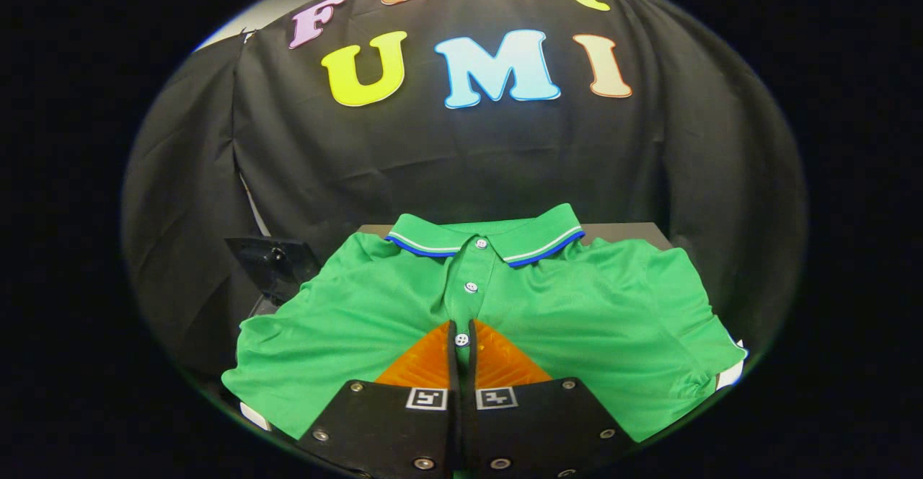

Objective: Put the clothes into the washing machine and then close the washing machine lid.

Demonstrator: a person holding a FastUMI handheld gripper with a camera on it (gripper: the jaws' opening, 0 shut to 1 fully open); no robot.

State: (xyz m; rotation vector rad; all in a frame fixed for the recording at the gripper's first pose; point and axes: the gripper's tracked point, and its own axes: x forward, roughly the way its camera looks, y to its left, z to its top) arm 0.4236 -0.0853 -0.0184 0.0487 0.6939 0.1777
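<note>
Gripper fingers are pressed nearly together, only a thin slit between them, tips sitting right over the button placket of the green short-sleeved polo shirt with the white-and-blue striped collar. A strip of green and one white button show in the slit, so it looks like a pinch on the placket fabric, but I can't confirm both fingers actually press on cloth vs. just hovering closed above it. Centre-chest pinch makes sense: lifts the shirt roughly balanced, sleeves hang either side. Shirt lies spread flat, front up, on a dark flat surface whose far edge peeks out behind the collar. Long axis runs straight along the fingers: collar at the far end toward the black cloth wall, hem toward the gripper, sleeves out left and right. A glossy black object sits just beyond the shirt's left sleeve, can't tell what it is. Shirt not yet loaded.
</note>
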